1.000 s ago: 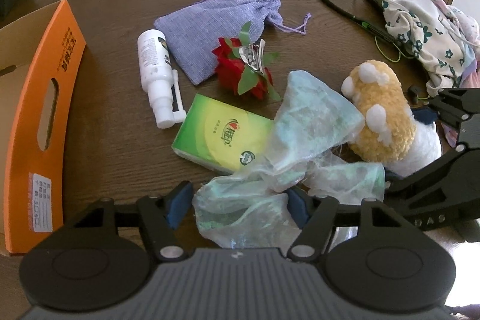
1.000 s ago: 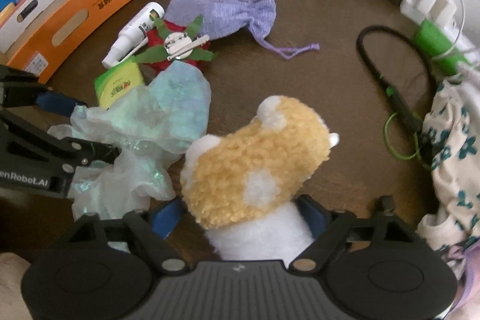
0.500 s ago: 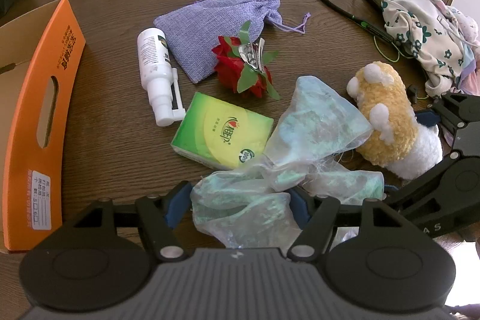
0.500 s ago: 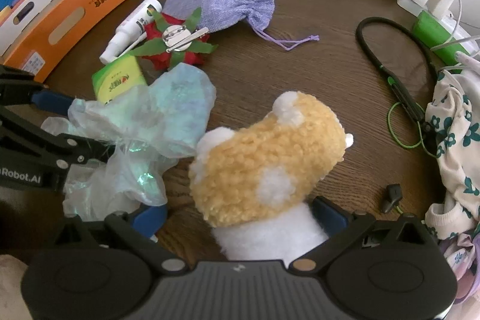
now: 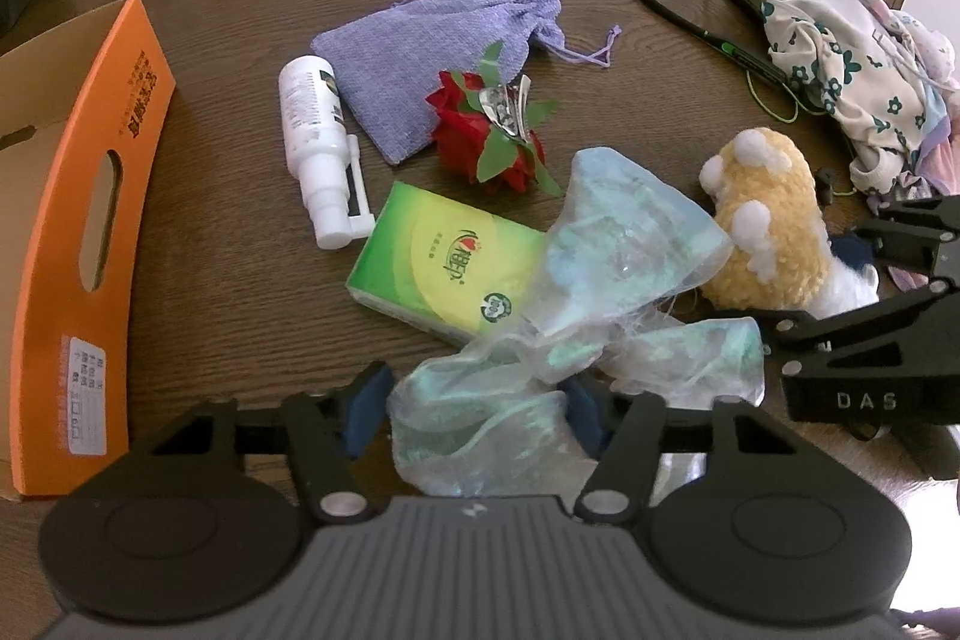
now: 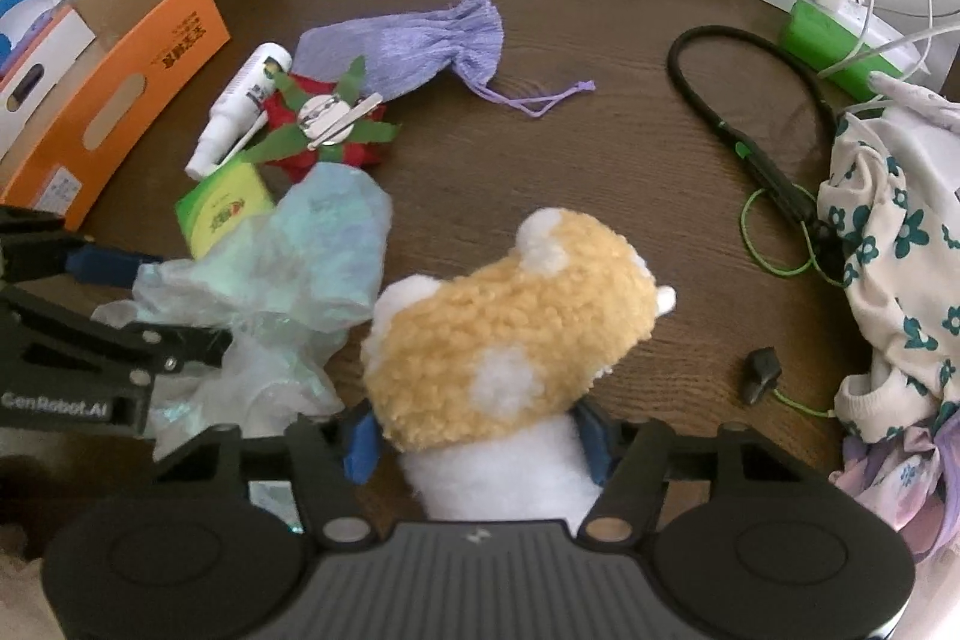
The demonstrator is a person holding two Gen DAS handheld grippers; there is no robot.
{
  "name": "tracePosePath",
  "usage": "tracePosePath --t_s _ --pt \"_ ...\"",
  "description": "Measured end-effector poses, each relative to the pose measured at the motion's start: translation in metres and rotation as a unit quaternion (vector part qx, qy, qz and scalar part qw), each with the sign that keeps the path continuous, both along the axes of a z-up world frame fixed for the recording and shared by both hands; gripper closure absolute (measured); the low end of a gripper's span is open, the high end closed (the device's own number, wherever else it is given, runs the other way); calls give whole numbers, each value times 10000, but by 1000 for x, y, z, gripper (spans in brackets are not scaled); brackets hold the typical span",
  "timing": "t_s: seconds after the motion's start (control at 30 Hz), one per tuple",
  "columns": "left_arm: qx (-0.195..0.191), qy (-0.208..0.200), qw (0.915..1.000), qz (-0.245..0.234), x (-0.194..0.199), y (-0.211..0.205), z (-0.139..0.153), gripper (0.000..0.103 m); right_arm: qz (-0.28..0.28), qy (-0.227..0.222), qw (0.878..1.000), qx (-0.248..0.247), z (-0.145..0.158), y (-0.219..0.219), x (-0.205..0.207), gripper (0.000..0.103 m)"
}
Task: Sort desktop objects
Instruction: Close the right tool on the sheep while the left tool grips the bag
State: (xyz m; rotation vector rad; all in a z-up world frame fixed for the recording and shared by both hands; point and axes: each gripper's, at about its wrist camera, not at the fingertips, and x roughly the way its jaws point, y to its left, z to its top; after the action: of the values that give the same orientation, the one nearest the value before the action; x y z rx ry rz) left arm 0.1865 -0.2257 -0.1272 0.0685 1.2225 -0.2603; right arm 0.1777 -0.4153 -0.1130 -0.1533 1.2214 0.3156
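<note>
1. Left tongs (image 5: 474, 409): clenched on a crumpled, translucent pale-green plastic bag (image 5: 606, 304), whose loose upper folds balloon over one corner of the green tissue pack (image 5: 447, 268).
2. Right tongs (image 6: 477, 439): grasping the white lower end of a tan-and-white plush toy (image 6: 510, 334); the plush leans forward, and whether it rests on the wooden surface (image 6: 600, 160) or hangs just clear of it is hard to judge from this angle.
3. Items lying loose on the surface: a white spray bottle (image 5: 315, 142), a lilac drawstring pouch (image 5: 444, 52) and a red fabric flower with a metal hair clip (image 5: 498, 130), all close together beyond the tissue pack.
4. Orange cardboard box (image 5: 90, 232): stands open at the left edge, the likely receptacle; something white and blue already shows beside or inside it in the right wrist view, though which is unclear.
5. Hazard, bag: the thin film is pinched at one bunch only. It may slide out of the grip, or its trailing folds may drag the tissue pack and knock the flower as it is carried.
6. Hazard, plush: the grip sits low on soft, compressible pile, with most of the weight ahead of it; the toy may sag, pivot or slip free.
7. Hazard, crowding: both tongs work side by side, bag touching plush, so one load may snag the other.
</note>
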Motion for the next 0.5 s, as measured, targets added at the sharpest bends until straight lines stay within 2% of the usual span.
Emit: tracePosePath --t_s 0.03,0.07,0.1,0.23,0.37,0.5 --pt "-29 -7 10000 -7 0 1 1 62 -23 7 10000 -10 0 1 0 46" --pt "-58 -14 10000 -13 -1 1 1 79 -46 13 10000 -20 -1 2 0 48" --pt "-82 -20 10000 -24 -1 2 2 86 -69 20 10000 -30 -1 3 -1 49" --pt "-132 -61 9998 -110 -4 1 4 91 -133 97 9999 38 -2 9 1 52" --pt "-199 -127 9996 -135 -5 2 9 92 -15 71 9999 118 2 19 -7 52" --pt "-345 -144 9992 -127 -8 6 12 92 -152 47 9997 188 4 23 -11 51"
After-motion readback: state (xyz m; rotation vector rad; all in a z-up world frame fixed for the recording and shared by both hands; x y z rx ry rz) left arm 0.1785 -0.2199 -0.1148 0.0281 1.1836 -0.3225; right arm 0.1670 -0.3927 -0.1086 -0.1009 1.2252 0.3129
